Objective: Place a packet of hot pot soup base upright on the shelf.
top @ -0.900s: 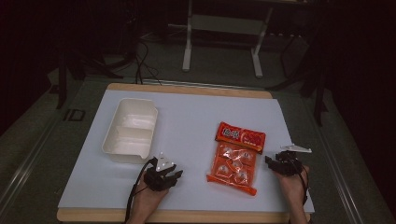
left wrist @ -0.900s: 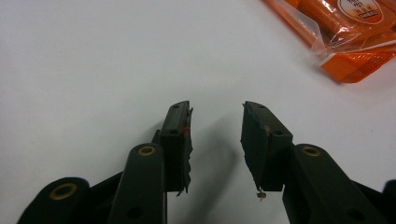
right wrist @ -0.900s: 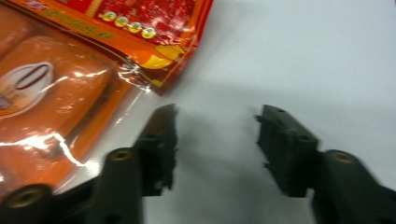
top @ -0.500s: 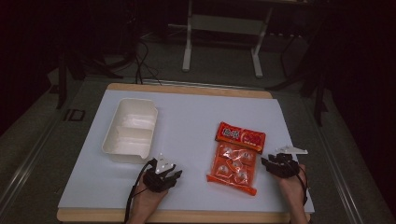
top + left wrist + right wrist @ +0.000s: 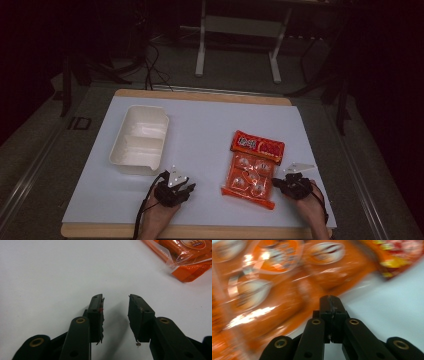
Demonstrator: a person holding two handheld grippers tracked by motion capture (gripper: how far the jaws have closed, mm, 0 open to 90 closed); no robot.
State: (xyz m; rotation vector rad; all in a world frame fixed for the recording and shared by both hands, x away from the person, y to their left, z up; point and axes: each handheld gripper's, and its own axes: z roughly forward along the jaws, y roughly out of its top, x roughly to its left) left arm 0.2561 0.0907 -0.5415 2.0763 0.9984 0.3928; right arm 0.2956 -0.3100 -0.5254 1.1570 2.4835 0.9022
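We saw the right gripper [image 5: 331,305], jaws pressed together, just beside the orange snack bag [image 5: 253,168] lying right of the white tray [image 5: 139,141]; the left gripper [image 5: 115,312] rested jaws apart, clamping nothing.

High view dim, dark surroundings; right gripper view motion-blurred w/ glare; left gripper view sharp, bright.
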